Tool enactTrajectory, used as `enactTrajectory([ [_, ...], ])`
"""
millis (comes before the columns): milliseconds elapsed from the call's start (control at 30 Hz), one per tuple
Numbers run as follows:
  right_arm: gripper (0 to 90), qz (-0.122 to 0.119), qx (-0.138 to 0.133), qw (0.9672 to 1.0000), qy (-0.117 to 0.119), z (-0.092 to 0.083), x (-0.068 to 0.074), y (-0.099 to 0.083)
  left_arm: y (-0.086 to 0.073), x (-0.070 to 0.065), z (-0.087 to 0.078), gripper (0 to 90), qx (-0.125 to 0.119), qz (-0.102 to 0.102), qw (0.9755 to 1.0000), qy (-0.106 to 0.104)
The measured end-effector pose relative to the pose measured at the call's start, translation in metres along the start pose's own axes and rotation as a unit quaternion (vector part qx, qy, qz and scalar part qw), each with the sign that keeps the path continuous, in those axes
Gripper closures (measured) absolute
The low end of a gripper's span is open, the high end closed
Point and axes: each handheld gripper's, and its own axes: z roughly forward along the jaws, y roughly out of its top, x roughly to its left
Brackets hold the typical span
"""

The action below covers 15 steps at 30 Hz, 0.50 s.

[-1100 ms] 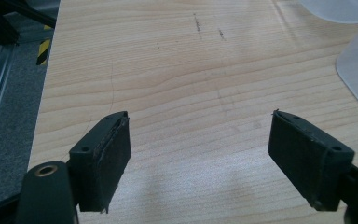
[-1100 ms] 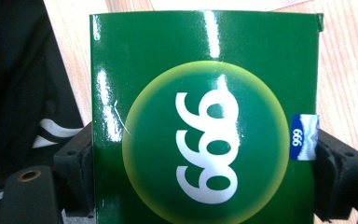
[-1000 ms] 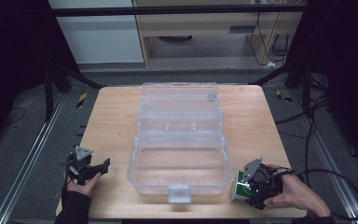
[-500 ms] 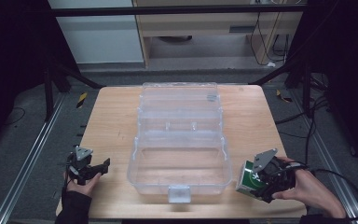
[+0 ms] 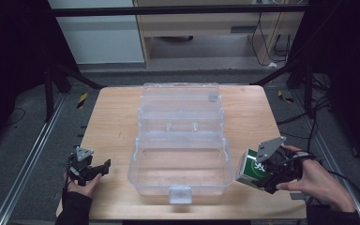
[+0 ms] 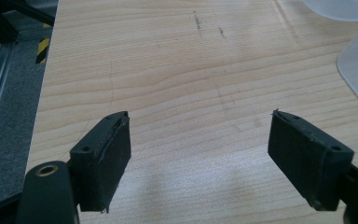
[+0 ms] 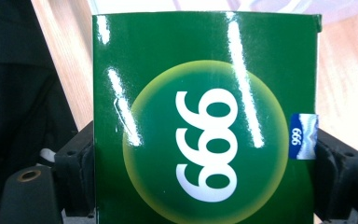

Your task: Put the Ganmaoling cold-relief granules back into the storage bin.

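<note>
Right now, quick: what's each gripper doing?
Left gripper: open, nothing between its jaws, low over the table.
Right gripper: shut on the green box, beside the clear case.

Dim room, glare streaks, soft focus

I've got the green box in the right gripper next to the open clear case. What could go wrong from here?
1. The green box is glossy and clamped only by its side edges in the right gripper; it could slip or crush.
2. It sits beside the clear case wall, below rim height, so moving sideways might knock the case.
3. The left gripper is open, away from the case, not steadying it.
</note>
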Motion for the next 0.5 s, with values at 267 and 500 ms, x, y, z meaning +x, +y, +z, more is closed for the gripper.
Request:
enactTrajectory([
  [267, 16.0, -0.020, -0.008, 0.9997, -0.010, -0.018, -0.003, 0.022, 0.000, 0.001, 0.000, 20.6, 0.000, -0.001, 1.0000, 0.001],
  [500, 16.0, -0.040, -0.017, 0.9990, -0.010, -0.024, -0.003, 0.043, 0.000, 0.001, 0.000, 20.7, -0.001, -0.002, 1.0000, 0.001],
])
